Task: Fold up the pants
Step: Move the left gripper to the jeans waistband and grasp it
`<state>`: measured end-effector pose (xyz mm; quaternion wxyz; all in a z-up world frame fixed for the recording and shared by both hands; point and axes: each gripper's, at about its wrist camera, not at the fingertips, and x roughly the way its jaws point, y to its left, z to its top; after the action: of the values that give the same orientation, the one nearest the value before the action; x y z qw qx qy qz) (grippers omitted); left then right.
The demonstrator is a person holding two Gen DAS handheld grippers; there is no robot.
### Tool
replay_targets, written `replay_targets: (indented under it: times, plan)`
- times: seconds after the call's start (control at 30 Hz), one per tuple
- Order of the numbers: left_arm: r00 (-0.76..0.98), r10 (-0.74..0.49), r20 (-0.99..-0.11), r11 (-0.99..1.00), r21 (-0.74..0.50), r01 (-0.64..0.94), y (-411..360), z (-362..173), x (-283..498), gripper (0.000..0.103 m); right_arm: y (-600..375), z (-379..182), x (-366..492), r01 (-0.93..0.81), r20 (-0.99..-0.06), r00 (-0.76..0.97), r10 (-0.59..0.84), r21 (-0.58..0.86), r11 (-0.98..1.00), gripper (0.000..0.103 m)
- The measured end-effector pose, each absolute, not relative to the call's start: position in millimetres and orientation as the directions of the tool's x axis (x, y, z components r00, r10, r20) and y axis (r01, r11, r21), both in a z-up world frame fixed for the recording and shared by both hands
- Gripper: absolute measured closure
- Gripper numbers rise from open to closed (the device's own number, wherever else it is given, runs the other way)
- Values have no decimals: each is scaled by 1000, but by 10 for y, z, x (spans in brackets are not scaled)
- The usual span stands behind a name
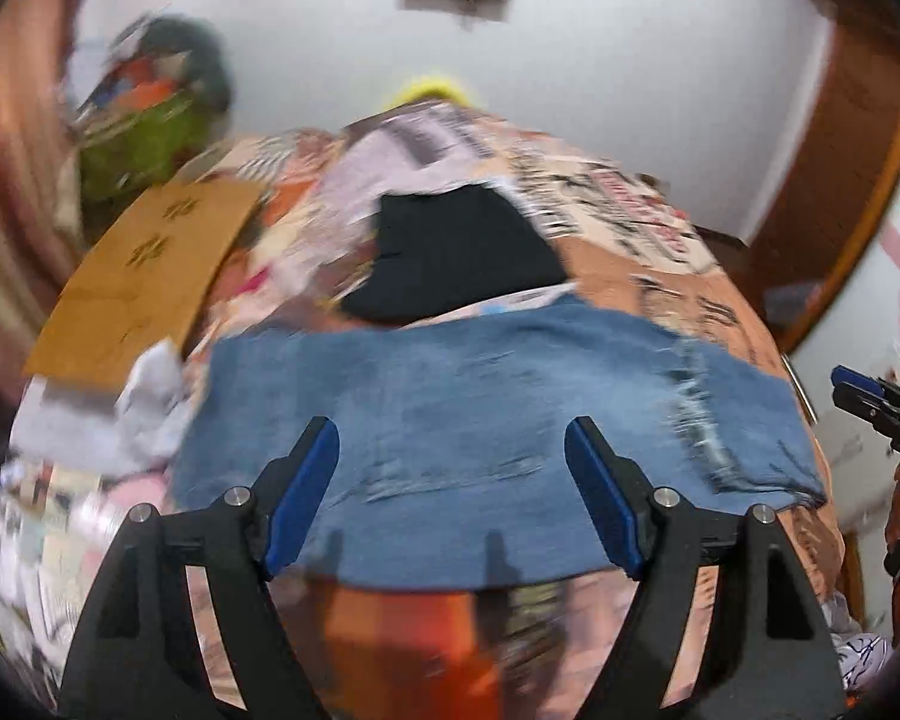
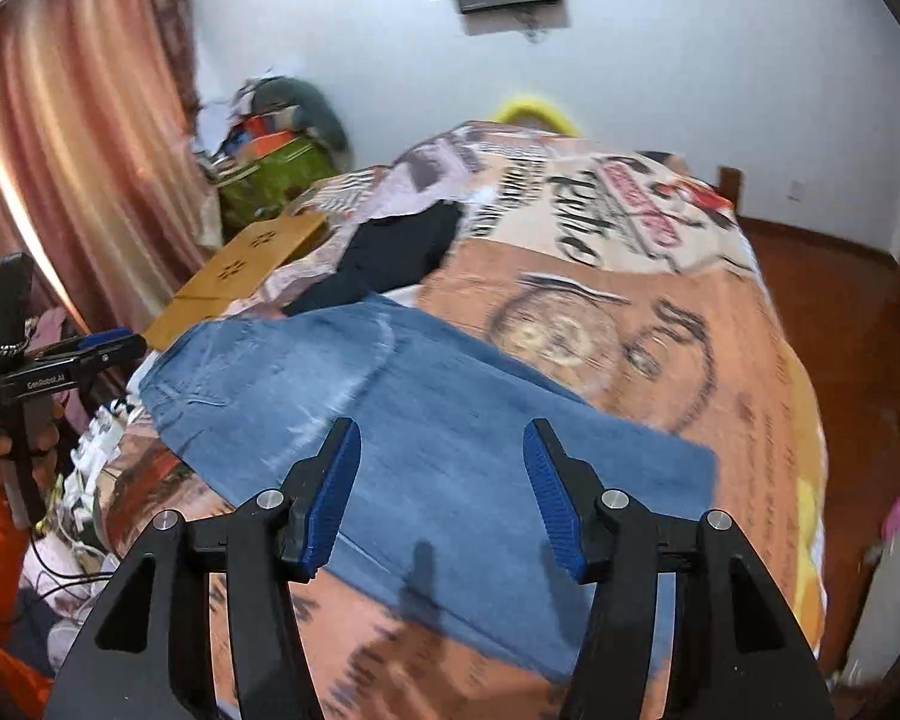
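Blue jeans (image 1: 498,408) lie flat across the printed bedspread, folded into a broad band; the right wrist view shows the same jeans (image 2: 438,420) with the waist end toward the left. My left gripper (image 1: 450,438) hovers above the denim, open, nothing between its blue pads. My right gripper (image 2: 441,441) also hangs over the jeans, open and empty. The right gripper (image 1: 870,396) shows at the right edge of the left wrist view, and the left gripper (image 2: 105,345), held by a hand in an orange sleeve, at the left edge of the right wrist view.
A black garment (image 1: 456,252) lies on the bed (image 2: 660,312) beyond the jeans. A tan cardboard sheet (image 1: 144,276) rests at the bed's left side. A green bag heaped with clothes (image 2: 276,168) stands by the pink curtain (image 2: 72,138). Wooden floor (image 2: 822,294) lies right.
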<state>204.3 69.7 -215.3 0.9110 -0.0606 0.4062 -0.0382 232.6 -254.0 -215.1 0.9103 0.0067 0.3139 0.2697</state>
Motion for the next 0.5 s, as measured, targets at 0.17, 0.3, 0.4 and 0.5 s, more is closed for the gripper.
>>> replay_targets:
  times: [0.17, 0.3, 0.4, 0.5]
  plan:
    - [610, -129, -782, 968, -232, -92, 1232, -2522, 1909, 25, -2283, -2412, 2496, -490, -625, 595, 505, 215, 845, 50]
    - [533, -213, -819, 926, -343, -156, 1473, -2895, 1894, 25, -2137, -2623, 2601, -479, -694, 540, 477, 213, 851, 50]
    - [494, -277, -824, 892, -412, -188, 1473, -3118, 1887, 25, -2068, -2791, 2635, -473, -734, 503, 457, 209, 856, 50]
    - [468, -351, -811, 849, -487, -207, 1469, -3302, 1896, 25, -2045, -2802, 2561, -476, -732, 520, 439, 178, 861, 50]
